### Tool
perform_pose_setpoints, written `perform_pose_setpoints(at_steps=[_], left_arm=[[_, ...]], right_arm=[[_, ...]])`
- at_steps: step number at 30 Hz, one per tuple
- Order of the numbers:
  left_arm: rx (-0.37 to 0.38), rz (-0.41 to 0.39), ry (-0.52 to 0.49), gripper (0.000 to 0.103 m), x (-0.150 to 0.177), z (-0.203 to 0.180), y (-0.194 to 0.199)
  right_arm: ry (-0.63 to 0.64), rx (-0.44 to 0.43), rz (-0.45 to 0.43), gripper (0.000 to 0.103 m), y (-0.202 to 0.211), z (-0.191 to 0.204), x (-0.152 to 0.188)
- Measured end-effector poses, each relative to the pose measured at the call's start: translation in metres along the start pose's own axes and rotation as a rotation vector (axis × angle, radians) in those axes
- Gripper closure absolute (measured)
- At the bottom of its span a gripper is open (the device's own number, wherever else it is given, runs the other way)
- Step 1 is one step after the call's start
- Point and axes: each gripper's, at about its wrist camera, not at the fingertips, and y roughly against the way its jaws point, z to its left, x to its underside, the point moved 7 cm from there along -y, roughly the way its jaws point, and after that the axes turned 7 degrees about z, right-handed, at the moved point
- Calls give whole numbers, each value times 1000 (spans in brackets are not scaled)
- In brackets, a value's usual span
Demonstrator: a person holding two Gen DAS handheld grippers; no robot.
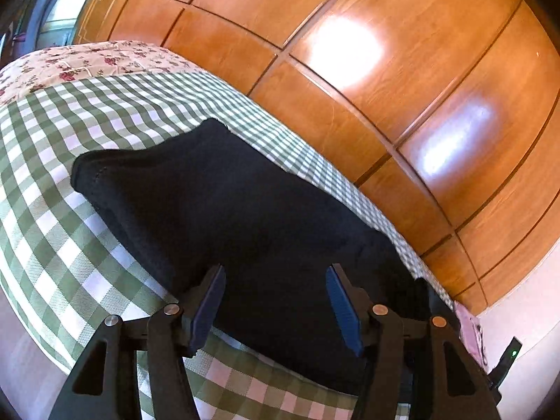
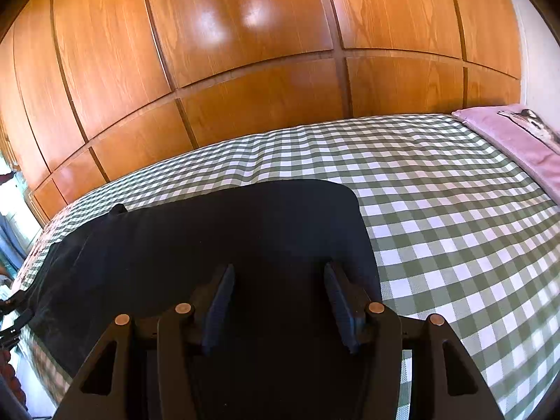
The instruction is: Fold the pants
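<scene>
no brand, label or readable writing shows anywhere. there is one pair of dark pants [image 1: 224, 206], one green-and-white checked cover [image 1: 70, 245] on the bed, one floral cloth [image 1: 70, 63] at its far end in the left wrist view, one pink pillow [image 2: 518, 140] at the right in the right wrist view, and a wall of wooden wardrobe panels [image 2: 245, 70] behind.

the pants lie flat on the checked cover, folded into a long band. in the right wrist view the long axis runs from the left side to a rounded end on the right.

the left gripper [image 1: 276, 301] has its jaws apart above the pants, pressing nothing. the right gripper [image 2: 278, 301] is also spread over the dark cloth, and nothing is pinched between its pads.
</scene>
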Motion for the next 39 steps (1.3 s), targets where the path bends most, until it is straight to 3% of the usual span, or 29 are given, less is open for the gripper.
perform_pose_setpoints(at_steps=[8,17,21,23,29,32,39], left_arm=[[-27,-130,112,37,-15,34,32],[-85,-94,115,36,-10,48,31],[-132,-113,174,36,-22,67,27],[-136,-79,197,35,-29,75,18],[-67,-49,255,35,-53,85,-9],[-62,-70,289,35,-57,88,-12],[-41,-78,368,36,-40,90,4]], right_arm=[[0,-3,-7,48,1,0,1],[-3,-3,-15,48,2,1,2],[-4,-4,-15,48,3,2,3],[-7,-5,-14,48,3,2,3],[-8,-1,-17,48,4,4,3],[-9,-2,-15,48,4,3,3],[-16,-9,-15,48,4,2,3]])
